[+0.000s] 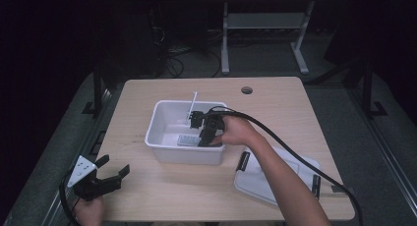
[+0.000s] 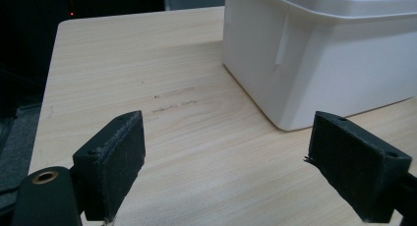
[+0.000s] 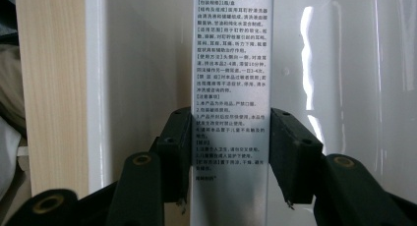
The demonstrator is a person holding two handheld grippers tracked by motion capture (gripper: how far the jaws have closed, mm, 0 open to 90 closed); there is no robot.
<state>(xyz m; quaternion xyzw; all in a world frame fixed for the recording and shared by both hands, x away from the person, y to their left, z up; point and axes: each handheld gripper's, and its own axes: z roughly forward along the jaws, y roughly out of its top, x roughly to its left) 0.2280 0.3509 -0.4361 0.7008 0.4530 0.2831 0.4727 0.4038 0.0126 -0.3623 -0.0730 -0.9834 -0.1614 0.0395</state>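
A white plastic bin (image 1: 156,122) stands in the middle of the wooden table (image 1: 147,93). My right gripper (image 1: 203,140) reaches down into it. Its jaws are shut on a narrow silver box (image 3: 230,64) printed with small text, held just above the bin's white floor (image 3: 344,69). In the high view the box (image 1: 186,139) shows as a pale patch beside the gripper. My left gripper (image 1: 114,165) rests at the table's front left corner, open and holding nothing. From the left gripper view, its jaws (image 2: 226,162) spread wide over bare wood, short of the bin's corner (image 2: 319,54).
A thin white stick (image 1: 192,104) leans against the bin's far side. The bin's lid (image 1: 275,179), with black clips, lies on the table at the front right under the person's forearm. A cable hole (image 1: 247,90) sits near the far edge.
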